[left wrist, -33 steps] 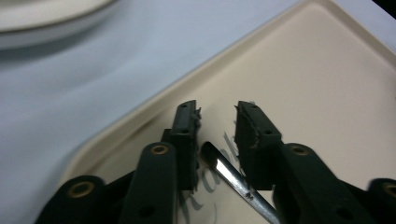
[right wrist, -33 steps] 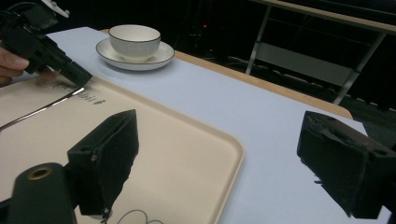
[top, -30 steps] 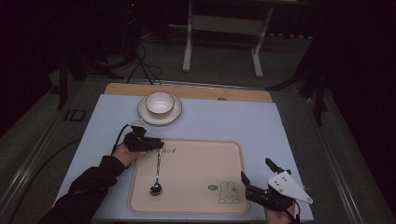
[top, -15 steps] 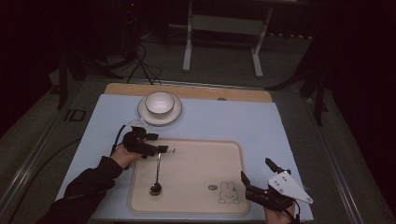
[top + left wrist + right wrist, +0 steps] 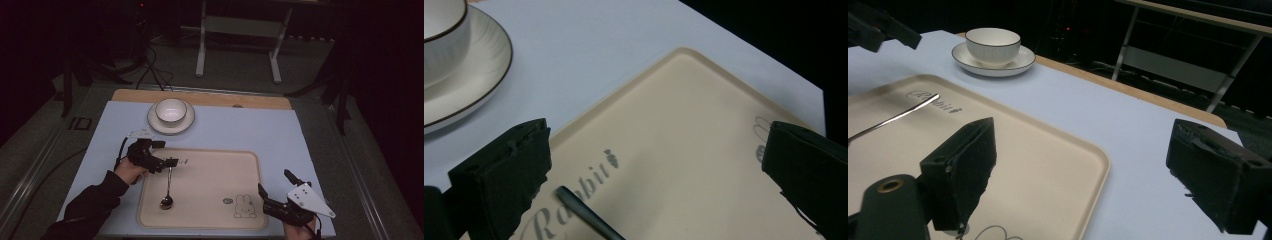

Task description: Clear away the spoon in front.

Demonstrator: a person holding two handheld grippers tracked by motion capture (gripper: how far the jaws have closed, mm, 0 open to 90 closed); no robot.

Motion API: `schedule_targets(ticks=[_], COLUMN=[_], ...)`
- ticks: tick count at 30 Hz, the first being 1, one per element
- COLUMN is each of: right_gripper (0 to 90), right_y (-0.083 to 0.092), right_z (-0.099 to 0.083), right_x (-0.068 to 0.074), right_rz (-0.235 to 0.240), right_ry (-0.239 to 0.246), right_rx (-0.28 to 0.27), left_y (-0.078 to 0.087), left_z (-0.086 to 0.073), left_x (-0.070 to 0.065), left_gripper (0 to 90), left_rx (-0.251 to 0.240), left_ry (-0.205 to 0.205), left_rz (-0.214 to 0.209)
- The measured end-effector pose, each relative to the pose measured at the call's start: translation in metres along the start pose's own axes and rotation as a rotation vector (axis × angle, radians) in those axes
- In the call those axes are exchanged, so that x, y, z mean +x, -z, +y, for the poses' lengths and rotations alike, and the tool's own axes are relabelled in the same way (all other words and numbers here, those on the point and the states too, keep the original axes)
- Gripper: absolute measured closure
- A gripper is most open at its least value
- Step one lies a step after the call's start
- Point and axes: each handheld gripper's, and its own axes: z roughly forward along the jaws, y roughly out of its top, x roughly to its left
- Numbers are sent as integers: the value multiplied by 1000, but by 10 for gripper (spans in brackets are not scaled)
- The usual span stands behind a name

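Note:
A metal spoon lies on the beige tray, bowl end toward me and handle pointing away. My left gripper stands open at the tray's far left corner, its jaws either side of the handle's tip. The left gripper view shows that dark handle tip low between the wide-apart jaws, over the tray's "Rabbit" lettering. My right gripper is open at the tray's near right corner, with nothing between its jaws. In the right gripper view the spoon handle lies far left on the tray.
A white bowl on a saucer stands behind the tray on the pale blue mat. A rabbit drawing marks the tray's near right. A wooden table edge runs along the back.
My left gripper has edged a little to the right, over the tray's rim toward the spoon handle. The right gripper and the spoon have stayed put.

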Motion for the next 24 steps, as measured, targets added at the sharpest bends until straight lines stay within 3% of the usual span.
schedule_targets(ticks=[8, 13, 24], right_gripper=[125, 125, 125], right_y=[0, -1, -1], right_z=[0, 0, 0], right_x=[0, 0, 0], right_rz=[1, 7, 9], right_ry=[-1, -5, -7], right_rx=[1, 10, 9], left_y=[16, 25, 36], left_z=[1, -2, -19], left_x=[-19, -32, -47], left_gripper=[0, 0, 0], left_rx=[-27, -22, -37], left_ry=[-23, -60, -60], left_rz=[-7, 2, -1])
